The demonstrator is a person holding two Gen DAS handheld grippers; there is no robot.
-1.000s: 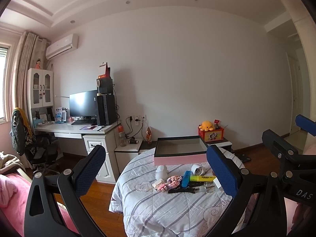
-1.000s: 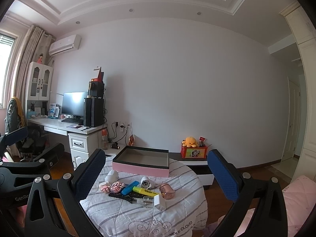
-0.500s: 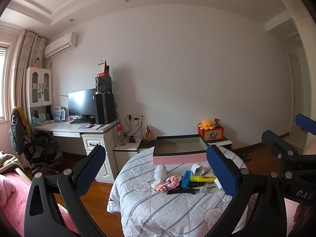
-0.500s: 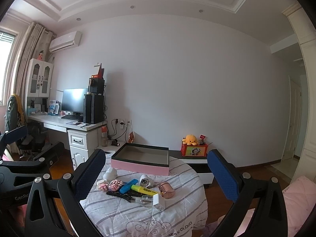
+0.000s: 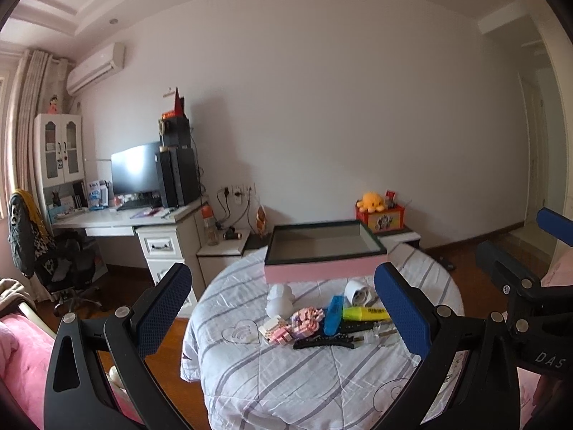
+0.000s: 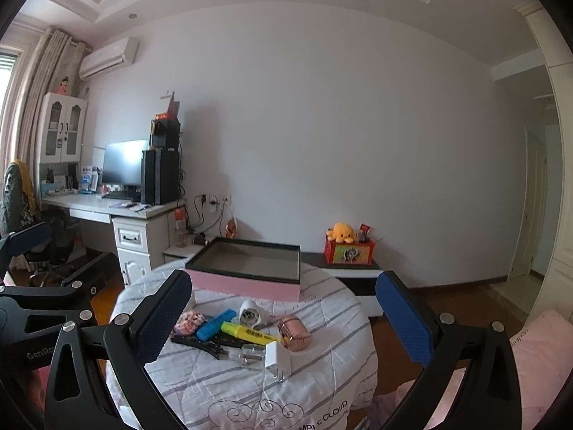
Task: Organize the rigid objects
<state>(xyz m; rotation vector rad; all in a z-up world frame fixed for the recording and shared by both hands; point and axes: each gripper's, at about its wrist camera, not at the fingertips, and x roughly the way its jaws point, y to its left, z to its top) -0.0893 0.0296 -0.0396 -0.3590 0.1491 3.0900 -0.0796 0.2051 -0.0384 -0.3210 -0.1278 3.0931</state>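
Observation:
A round table under a striped cloth (image 5: 286, 376) (image 6: 322, 387) carries an empty pink box with a dark rim (image 5: 324, 268) (image 6: 247, 286) at its far side. In front of the box lie small items: a white figurine (image 5: 280, 300), pink block toys (image 5: 292, 325), a blue marker (image 5: 333, 310) (image 6: 215, 324), a yellow highlighter (image 5: 365, 313) (image 6: 250, 333), a white plug adapter (image 6: 250, 312), a black clip (image 5: 327, 342), a rose-gold case (image 6: 295, 328) and a white charger (image 6: 277, 360). My left gripper (image 5: 283, 313) and right gripper (image 6: 284, 315) hover open short of the table, holding nothing.
A white desk (image 5: 143, 215) with monitor and speakers stands at left, an office chair (image 5: 53, 261) beside it. A low cabinet behind the table bears a red box with an orange plush (image 6: 345, 247). Pink bedding (image 5: 21, 358) (image 6: 537, 354) lies at the near edges. Wooden floor surrounds the table.
Both grippers have tilted downward and edged toward the table, so the table and items sit a little larger and higher in view. Jaws stay open; nothing on the table moved.

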